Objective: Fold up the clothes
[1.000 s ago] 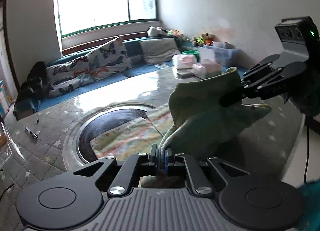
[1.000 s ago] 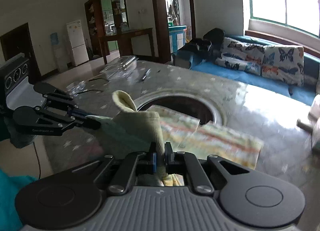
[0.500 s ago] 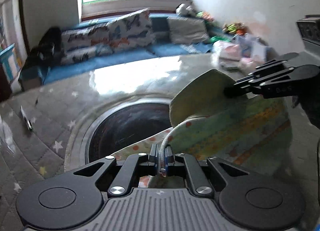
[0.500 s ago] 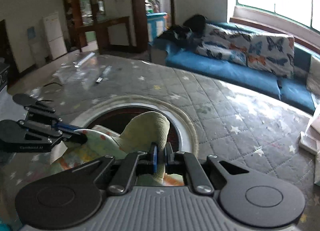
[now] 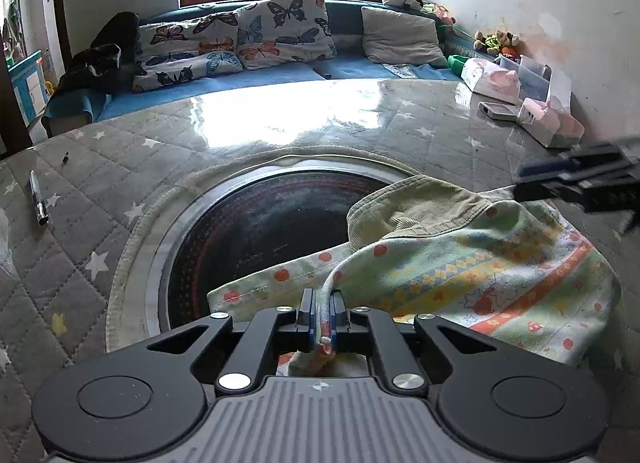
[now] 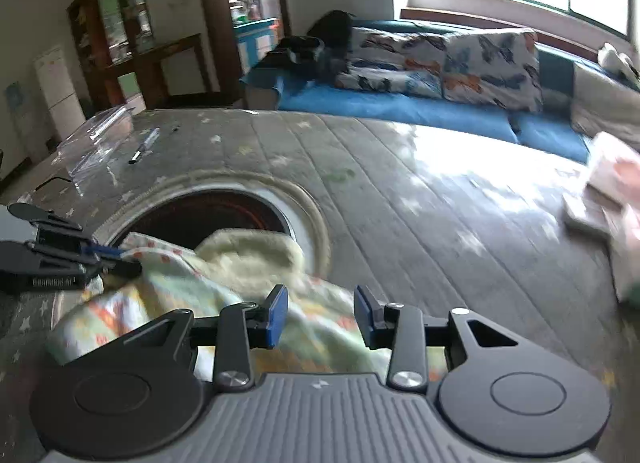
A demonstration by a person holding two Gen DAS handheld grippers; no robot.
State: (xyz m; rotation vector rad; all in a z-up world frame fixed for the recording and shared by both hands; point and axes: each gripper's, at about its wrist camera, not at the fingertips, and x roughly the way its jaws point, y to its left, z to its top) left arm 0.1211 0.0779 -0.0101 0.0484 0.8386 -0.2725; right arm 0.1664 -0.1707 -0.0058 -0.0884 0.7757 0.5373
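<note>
A small pale green garment (image 5: pixel 472 259) with orange dots and colourful bands lies folded over on the quilted table (image 5: pixel 120 167), partly over a dark round inset (image 5: pixel 256 231). Its ribbed green lining shows on top. My left gripper (image 5: pixel 323 313) is shut on the garment's near edge. My right gripper (image 6: pixel 321 313) is open just above the garment (image 6: pixel 224 279), holding nothing. The right gripper also shows in the left wrist view (image 5: pixel 576 183), blurred, at the garment's far right corner. The left gripper appears in the right wrist view (image 6: pixel 108 259), clamped on the cloth.
A pen (image 5: pixel 38 203) lies at the table's left. Boxes and tissue packs (image 5: pixel 548 123) stand at the far right by the wall. A blue sofa with butterfly cushions (image 5: pixel 240 43) runs behind the table. Clear plastic (image 6: pixel 96 139) lies at the far left.
Both grippers lowered the garment onto the table, folding it over. My right gripper opened and let go of the cloth. My left gripper stays shut on it.
</note>
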